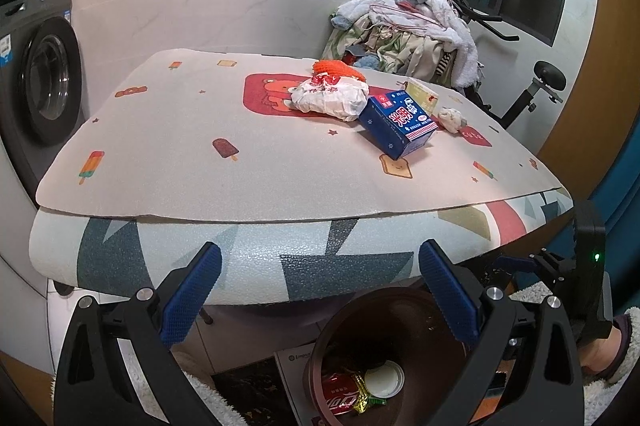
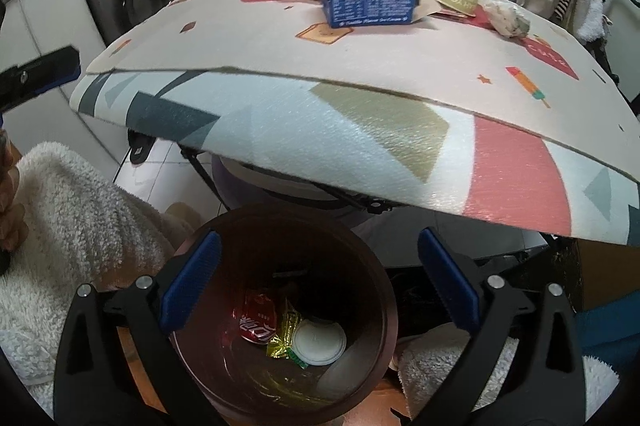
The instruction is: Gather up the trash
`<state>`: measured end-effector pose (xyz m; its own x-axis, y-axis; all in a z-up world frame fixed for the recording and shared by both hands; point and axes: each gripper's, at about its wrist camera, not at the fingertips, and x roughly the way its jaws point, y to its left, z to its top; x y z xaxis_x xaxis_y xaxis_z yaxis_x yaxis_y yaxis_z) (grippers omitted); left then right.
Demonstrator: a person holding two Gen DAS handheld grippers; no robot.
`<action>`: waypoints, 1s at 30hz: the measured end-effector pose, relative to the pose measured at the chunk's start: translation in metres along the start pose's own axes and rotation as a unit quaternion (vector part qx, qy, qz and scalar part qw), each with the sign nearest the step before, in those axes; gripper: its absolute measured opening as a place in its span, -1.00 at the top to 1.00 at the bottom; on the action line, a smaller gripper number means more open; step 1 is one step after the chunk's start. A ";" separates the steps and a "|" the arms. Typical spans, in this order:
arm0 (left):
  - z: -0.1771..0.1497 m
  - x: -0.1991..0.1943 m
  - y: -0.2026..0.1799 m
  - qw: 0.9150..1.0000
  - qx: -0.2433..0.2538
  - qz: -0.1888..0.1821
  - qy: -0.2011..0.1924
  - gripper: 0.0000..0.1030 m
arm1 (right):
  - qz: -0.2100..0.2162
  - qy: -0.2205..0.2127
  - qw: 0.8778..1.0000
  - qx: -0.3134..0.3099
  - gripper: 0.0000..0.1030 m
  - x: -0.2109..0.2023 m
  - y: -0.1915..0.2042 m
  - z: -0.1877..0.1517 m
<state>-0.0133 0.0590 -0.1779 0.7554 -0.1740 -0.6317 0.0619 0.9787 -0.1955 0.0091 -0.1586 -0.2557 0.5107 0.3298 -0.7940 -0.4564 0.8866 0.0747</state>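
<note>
Trash sits in two places: some already lies in the brown bin [image 2: 288, 306] at the bottom centre of my right wrist view, the rest is on the worktop [image 2: 280, 38] in the upper half. My right gripper [image 2: 318, 278] hangs directly over the bin's mouth, jaws spread wide and holding nothing. Between its fingers I see a red cola can [image 2: 256, 322], a gold wrapper [image 2: 284, 336] and a white round lid [image 2: 318, 342] at the bin's bottom. My left gripper [image 1: 320, 290] is likewise released and empty, low in its frame before the worktop's patterned front edge, with the bin partly below it. Further out, right of centre in the left view, a blue carton [image 1: 396, 126] lies tilted on the worktop mat, touching a crumpled white paper bag [image 1: 330, 98] to its upper left. An orange net [image 1: 338, 68] peeks behind that bag. A small crumpled tissue [image 1: 451, 118] rests to the carton's right, and a yellow-green box [image 1: 422, 94] behind it.
</note>
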 end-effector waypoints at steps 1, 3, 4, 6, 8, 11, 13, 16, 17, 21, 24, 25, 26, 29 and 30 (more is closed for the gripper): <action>0.000 0.000 0.000 1.000 0.000 -0.001 0.001 -0.87 | 0.001 -0.004 1.000 0.004 -0.89 -0.002 -0.002 0.001; 0.000 0.001 -0.002 1.000 0.003 0.000 0.002 -0.87 | 0.001 -0.011 1.000 0.009 -0.89 -0.006 -0.004 0.002; 0.000 0.001 -0.002 1.000 0.005 0.001 0.003 -0.87 | -0.003 -0.013 1.000 0.012 -0.89 -0.007 -0.005 0.003; -0.001 0.002 -0.004 1.000 0.010 0.002 0.005 -0.87 | -0.006 -0.016 1.000 0.017 -0.89 -0.009 -0.008 0.004; -0.001 0.003 -0.007 1.000 0.017 0.003 0.007 -0.87 | -0.004 -0.019 0.999 0.026 -0.89 -0.010 -0.012 0.005; -0.001 0.005 -0.013 0.999 0.029 0.009 0.013 -0.87 | -0.005 -0.027 0.999 0.038 -0.89 -0.013 -0.017 0.007; 0.000 0.005 -0.014 0.999 0.034 0.011 0.015 -0.87 | -0.001 -0.025 0.998 0.049 -0.89 -0.014 -0.022 0.009; 0.006 0.009 -0.016 0.999 0.038 0.011 0.022 -0.87 | 0.002 -0.031 0.998 0.061 -0.89 -0.021 -0.033 0.019; 0.010 0.012 -0.017 0.999 0.038 0.011 0.025 -0.87 | 0.003 -0.035 0.997 0.065 -0.89 -0.023 -0.036 0.021; 0.028 0.023 -0.023 0.999 0.036 -0.006 0.026 -0.87 | 0.009 -0.053 0.995 0.081 -0.89 -0.031 -0.057 0.042; 0.047 0.036 -0.039 0.998 0.058 -0.026 0.026 -0.88 | 0.003 -0.071 0.993 0.090 -0.89 -0.038 -0.071 0.058; 0.054 0.042 -0.047 0.997 0.070 -0.033 0.027 -0.88 | 0.002 -0.080 0.992 0.093 -0.89 -0.040 -0.077 0.064; 0.061 0.050 -0.054 0.995 0.082 -0.041 0.028 -0.88 | 0.001 -0.082 0.992 0.094 -0.89 -0.041 -0.081 0.068; 0.078 0.069 -0.067 0.993 0.100 -0.059 0.030 -0.88 | -0.004 -0.073 0.993 0.094 -0.89 -0.041 -0.093 0.080; 0.085 0.077 -0.072 0.991 0.111 -0.065 0.030 -0.88 | -0.014 -0.075 0.993 0.092 -0.89 -0.042 -0.096 0.082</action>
<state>0.0957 -0.0157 -0.1484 0.6918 -0.2996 -0.6570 0.3033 0.9463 -0.1122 0.0916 -0.2304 -0.1801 0.6310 0.3360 -0.6993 -0.3068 0.9359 0.1729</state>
